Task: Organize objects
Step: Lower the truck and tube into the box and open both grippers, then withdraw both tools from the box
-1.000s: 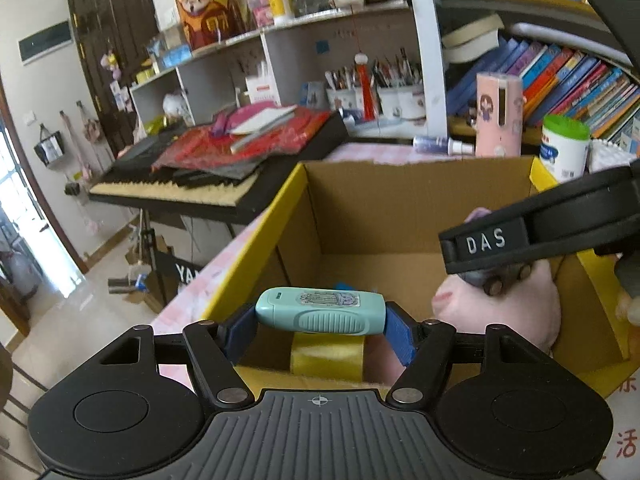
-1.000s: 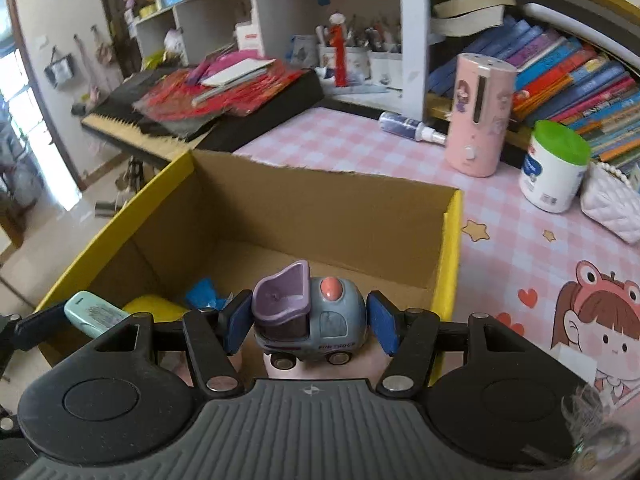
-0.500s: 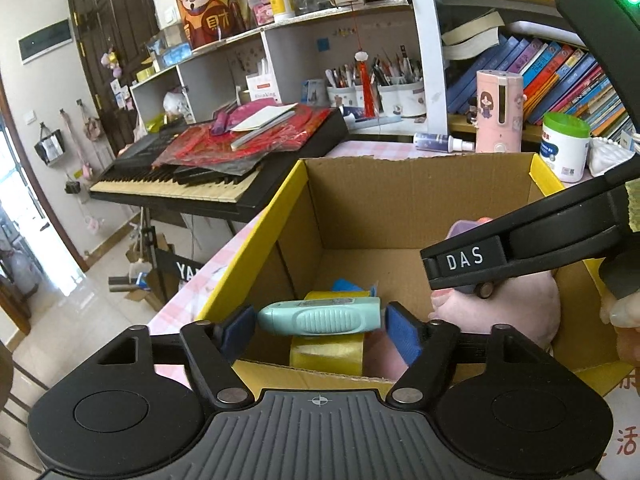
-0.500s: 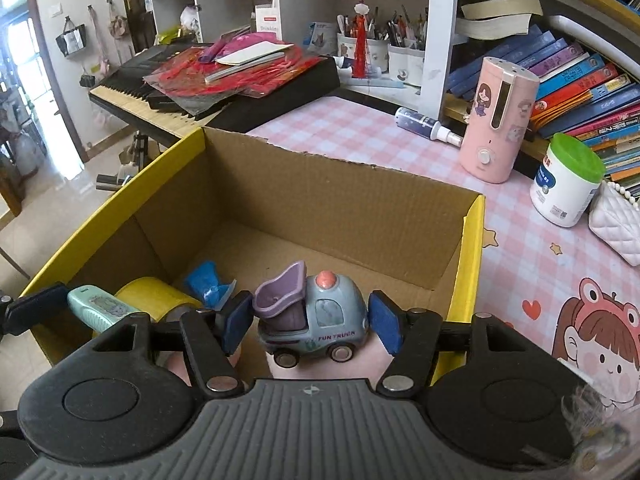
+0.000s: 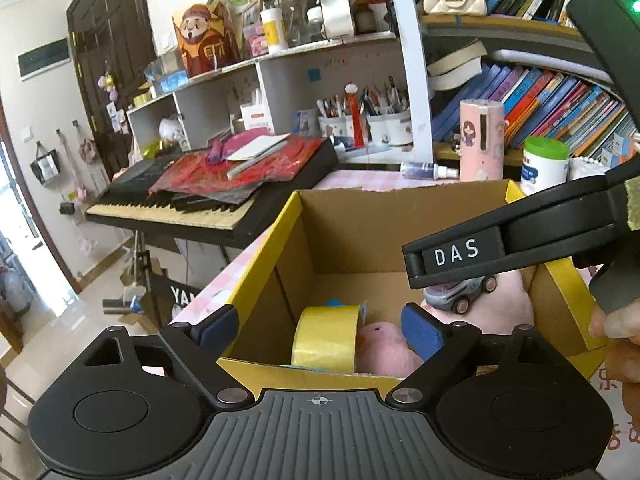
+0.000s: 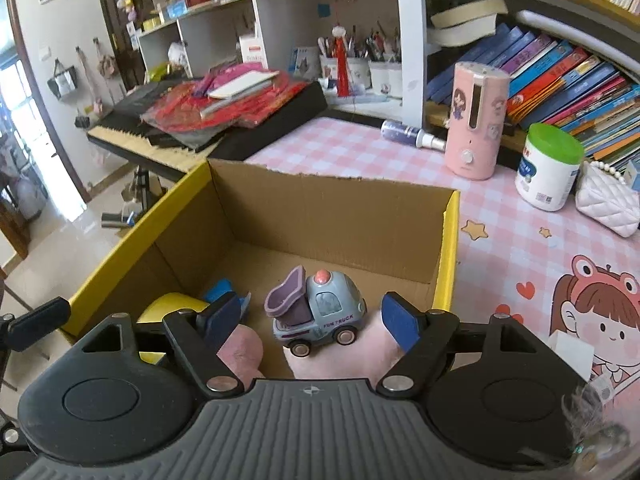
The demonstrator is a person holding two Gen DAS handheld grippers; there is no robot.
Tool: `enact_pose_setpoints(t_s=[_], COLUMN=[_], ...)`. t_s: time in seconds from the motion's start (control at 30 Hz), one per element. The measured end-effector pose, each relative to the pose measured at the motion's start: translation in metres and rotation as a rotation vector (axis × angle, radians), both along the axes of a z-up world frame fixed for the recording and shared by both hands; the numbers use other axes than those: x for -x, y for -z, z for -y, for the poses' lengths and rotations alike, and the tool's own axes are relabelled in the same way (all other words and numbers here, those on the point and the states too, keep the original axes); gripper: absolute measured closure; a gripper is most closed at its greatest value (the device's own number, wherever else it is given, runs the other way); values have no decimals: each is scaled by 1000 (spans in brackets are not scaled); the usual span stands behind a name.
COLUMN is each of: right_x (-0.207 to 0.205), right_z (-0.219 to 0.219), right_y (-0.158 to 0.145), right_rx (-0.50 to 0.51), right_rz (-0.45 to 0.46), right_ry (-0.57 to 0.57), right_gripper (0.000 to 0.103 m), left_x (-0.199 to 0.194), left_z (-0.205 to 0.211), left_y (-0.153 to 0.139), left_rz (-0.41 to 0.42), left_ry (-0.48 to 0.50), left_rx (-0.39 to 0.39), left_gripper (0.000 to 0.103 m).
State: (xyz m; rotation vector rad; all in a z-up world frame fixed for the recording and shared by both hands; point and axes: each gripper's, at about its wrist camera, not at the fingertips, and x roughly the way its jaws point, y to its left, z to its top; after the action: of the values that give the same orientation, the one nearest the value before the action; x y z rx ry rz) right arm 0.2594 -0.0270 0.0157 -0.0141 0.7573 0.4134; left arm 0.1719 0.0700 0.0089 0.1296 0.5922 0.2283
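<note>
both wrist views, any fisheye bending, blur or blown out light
Left wrist view: bookshelf post bows strongly, doorway at left is blown out, cardboard box is sharp. Right wrist view: same bending at the edges, window overexposed, toy truck crisp, lower right corner smeared.

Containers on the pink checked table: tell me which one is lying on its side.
The small spray bottle, lying flat near the shelf. The pink dispenser and the green-lidded tub both stand upright to its right.
</note>
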Motion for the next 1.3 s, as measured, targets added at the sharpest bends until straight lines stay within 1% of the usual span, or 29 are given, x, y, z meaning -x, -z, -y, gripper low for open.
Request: enact_pose_setpoints(t_s=[0.2, 0.33, 0.43, 0.53, 0.67, 0.87, 1.1, 1.3], right_x=[21, 35, 45, 56, 70, 91, 120, 152], right_z=[8, 16, 21, 24, 26, 28, 30, 29], right_y=[-14, -20, -21, -22, -22, -20, -14, -5], right_rx=[-1, 7, 21, 35, 53, 85, 114, 141], right_rz=[93, 157, 200, 229, 250, 283, 269, 250], right_ry=[50, 106, 151, 181, 214, 256, 291, 321], right_gripper=[23, 20, 16, 16, 13, 12, 11, 10], left_x=[11, 20, 28, 36, 46, 63, 86, 110], left_z=[-2, -4, -5, -8, -11, -19, -21, -26], left_y=[-7, -11, -14, -16, -18, -18, -17, -11], left_rz=[29, 44, 60, 73, 82, 88, 89, 54], left_ry=[-12, -21, -32, -41, -52, -85, -81, -84], left_rx=[14, 21, 14, 20, 19, 33, 23, 15], left_gripper=[12, 12, 7, 6, 5, 4, 4, 4])
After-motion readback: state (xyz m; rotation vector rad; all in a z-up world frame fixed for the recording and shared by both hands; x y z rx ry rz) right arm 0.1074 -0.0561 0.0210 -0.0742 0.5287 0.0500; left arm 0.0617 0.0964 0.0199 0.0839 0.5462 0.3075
